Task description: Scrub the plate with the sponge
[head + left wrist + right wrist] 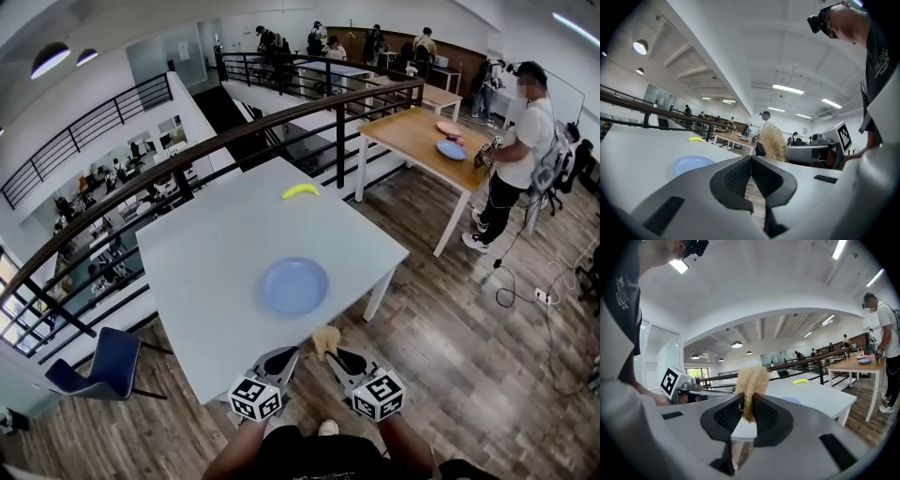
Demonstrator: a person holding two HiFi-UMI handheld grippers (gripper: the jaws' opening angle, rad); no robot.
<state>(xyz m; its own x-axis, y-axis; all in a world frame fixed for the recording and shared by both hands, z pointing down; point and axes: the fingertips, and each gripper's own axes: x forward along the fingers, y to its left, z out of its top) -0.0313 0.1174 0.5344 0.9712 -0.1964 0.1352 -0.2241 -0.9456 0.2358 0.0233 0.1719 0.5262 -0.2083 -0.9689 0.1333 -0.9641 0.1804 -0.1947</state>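
Note:
A blue plate (294, 286) lies on the white table (216, 272), toward its near side; it also shows in the left gripper view (693, 164) and as a sliver in the right gripper view (791, 400). My right gripper (330, 352) is shut on a tan loofah sponge (325, 340), whose fibrous tuft (750, 383) sticks up between the jaws. The sponge (772, 143) appears to the right in the left gripper view. My left gripper (286, 355) is shut with nothing in it, jaws touching (751, 164). Both grippers hover at the table's near edge, short of the plate.
A yellow banana (300, 190) lies at the table's far side. A wooden table (412, 136) with plates stands beyond, and a person (511, 159) stands by it. A railing (187, 159) runs behind the white table. A blue chair (108, 364) stands at left.

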